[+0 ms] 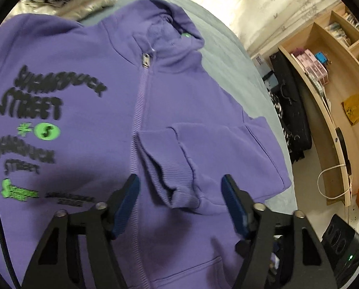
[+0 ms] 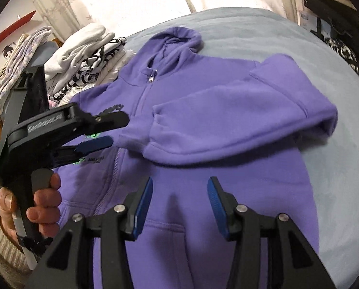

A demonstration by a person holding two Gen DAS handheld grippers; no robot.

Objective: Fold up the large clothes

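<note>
- Both tongs, left (image 1: 180, 192) and right (image 2: 180, 198), hang released, grasping nothing.
- Your hoodie (image 2: 203, 173) lies zipped on the bed (image 2: 324, 192), sleeve (image 2: 227, 125) folded across mid-frame for a narrower fold.

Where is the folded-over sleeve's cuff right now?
In both views the cuff lies on the hoodie's chest beside the zipper, just ahead of the open left gripper.

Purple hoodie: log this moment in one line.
hoodie flat on bed, zipped | one sleeve folded across front | left gripper open | right gripper open, empty
</note>
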